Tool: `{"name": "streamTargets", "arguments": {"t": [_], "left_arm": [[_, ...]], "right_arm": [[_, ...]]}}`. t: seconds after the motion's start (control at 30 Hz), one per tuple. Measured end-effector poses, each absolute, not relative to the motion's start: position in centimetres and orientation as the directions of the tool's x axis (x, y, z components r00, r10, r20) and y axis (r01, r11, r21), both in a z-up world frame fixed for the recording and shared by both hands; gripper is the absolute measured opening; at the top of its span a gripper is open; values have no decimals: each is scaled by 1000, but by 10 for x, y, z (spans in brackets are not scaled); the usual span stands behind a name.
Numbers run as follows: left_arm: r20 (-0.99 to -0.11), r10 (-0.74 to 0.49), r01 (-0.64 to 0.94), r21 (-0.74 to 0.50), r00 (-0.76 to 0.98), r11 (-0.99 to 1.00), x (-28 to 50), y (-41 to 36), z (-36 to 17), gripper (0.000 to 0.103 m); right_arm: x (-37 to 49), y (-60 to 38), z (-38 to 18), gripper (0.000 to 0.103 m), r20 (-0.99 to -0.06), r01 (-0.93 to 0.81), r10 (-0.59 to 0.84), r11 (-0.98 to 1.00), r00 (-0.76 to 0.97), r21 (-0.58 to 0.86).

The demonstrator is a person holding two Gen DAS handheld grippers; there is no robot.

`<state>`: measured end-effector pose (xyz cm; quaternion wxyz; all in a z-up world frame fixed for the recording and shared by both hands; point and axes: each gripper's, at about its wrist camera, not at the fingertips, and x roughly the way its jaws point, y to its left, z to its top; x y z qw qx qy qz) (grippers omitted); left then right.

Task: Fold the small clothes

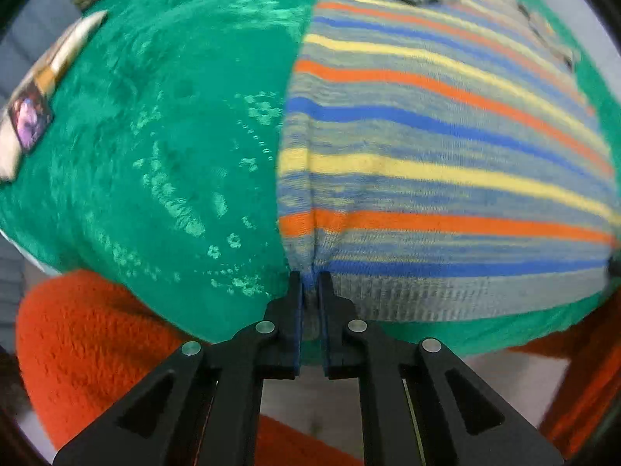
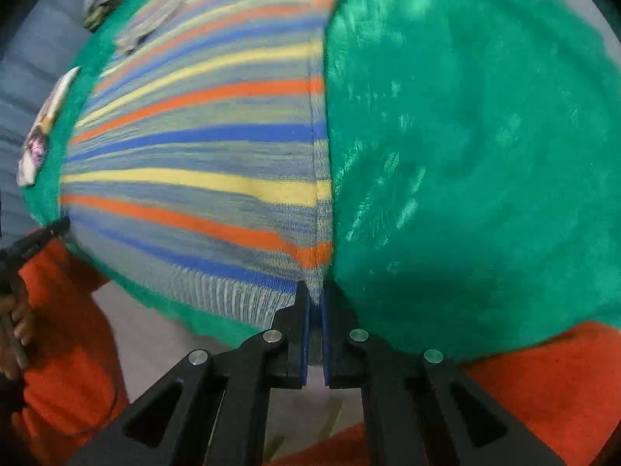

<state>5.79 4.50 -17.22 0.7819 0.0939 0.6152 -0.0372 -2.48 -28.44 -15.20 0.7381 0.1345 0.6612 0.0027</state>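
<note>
With the left gripper (image 1: 309, 277) and right gripper (image 2: 316, 287) each pinched on a hem corner of the striped knit sweater (image 1: 446, 155), uneven lifting risks dragging the green fleece blanket (image 1: 174, 136) or skewing the fold.

- You appear to be working in a home: plush green blanket (image 1: 163, 124) covers the work surface.
- Grey cushioned upholstery (image 2: 27, 62) behind suggests a sofa or bed.
</note>
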Motion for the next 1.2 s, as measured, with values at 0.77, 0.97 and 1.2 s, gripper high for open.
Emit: {"name": "streamTargets", "arguments": {"t": [0.77, 0.97, 1.2], "left_arm": [[-906, 57, -144, -4, 420, 990, 54, 104, -90, 82], [-920, 40, -140, -17, 391, 990, 58, 102, -103, 82], [-923, -2, -45, -21, 384, 999, 67, 59, -104, 82]], "right_arm": [[260, -341, -129, 6, -897, -95, 18, 995, 441, -27], [203, -521, -50, 6, -789, 378, -42, 892, 612, 246], [120, -617, -92, 5, -877, 636, -77, 719, 474, 281]]}}
